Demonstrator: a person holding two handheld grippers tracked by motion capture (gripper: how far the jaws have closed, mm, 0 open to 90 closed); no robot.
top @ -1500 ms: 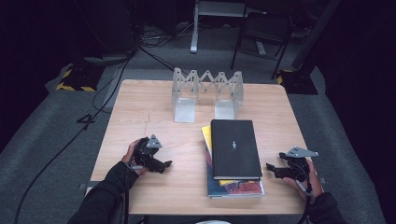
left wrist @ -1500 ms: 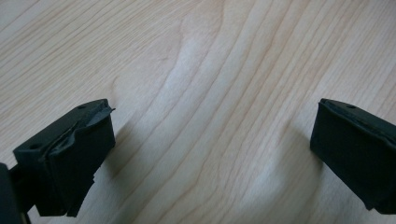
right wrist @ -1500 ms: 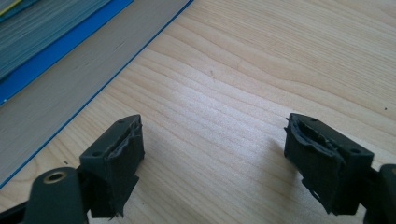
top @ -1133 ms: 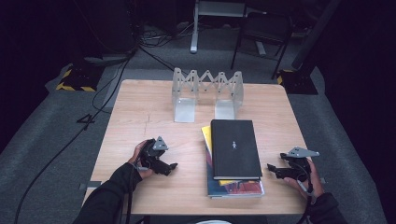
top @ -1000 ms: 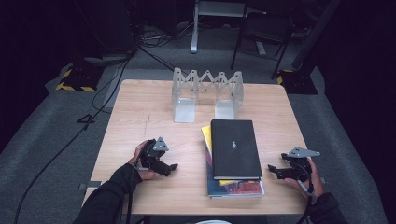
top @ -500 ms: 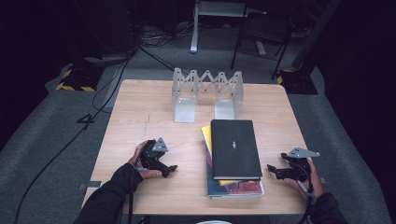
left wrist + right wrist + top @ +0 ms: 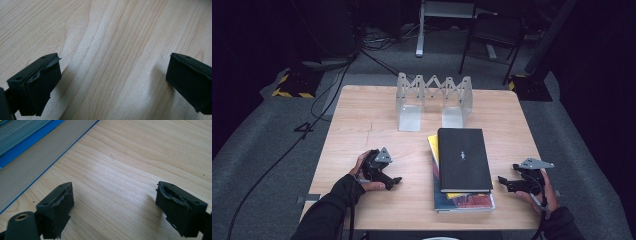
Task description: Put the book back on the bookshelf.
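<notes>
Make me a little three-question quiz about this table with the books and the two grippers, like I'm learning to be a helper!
1. True or false: the black book lies on top of the stack of books.
2. Which gripper is nearer the stack: A) left gripper B) right gripper?
3. Fill in: the clear folding rack stands toward the ____ edge of the wooden table.

Key
1. True.
2. B. In the right gripper view the book edges show close by; both grippers are open with only bare wood between their jaws.
3. Far.
</notes>
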